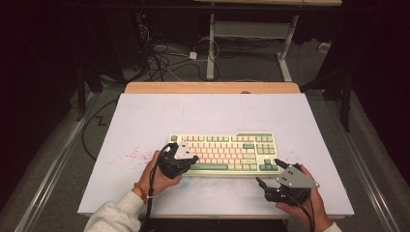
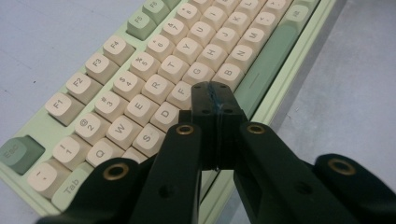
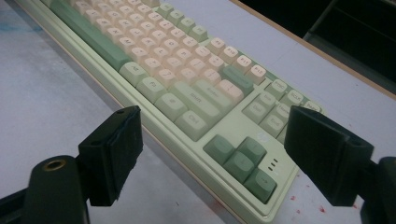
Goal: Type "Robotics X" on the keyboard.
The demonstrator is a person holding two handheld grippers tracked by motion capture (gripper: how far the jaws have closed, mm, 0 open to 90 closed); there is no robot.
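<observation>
A pale green keyboard [image 1: 225, 152] with cream and green keys lies in the middle of the white table top [image 1: 145, 121]. My left gripper [image 1: 193, 159] is over its left front part. In the left gripper view its jaws are shut with nothing between them, and the left gripper [image 2: 212, 100] has its tips just above the cream letter keys [image 2: 159, 79] near the green space bar [image 2: 266, 60]. My right gripper [image 1: 268, 172] stands open beside the keyboard's right front corner. In the right gripper view, the right gripper [image 3: 219, 154] frames the green arrow keys [image 3: 240, 158] with its wide-apart pads [image 3: 114, 154].
Red specks [image 1: 128, 155] mark the table left of the keyboard. A wooden strip [image 1: 212, 88] runs along the far edge. Beyond it stand the legs of another desk [image 1: 211, 48] and loose cables [image 1: 164, 58] on the floor.
</observation>
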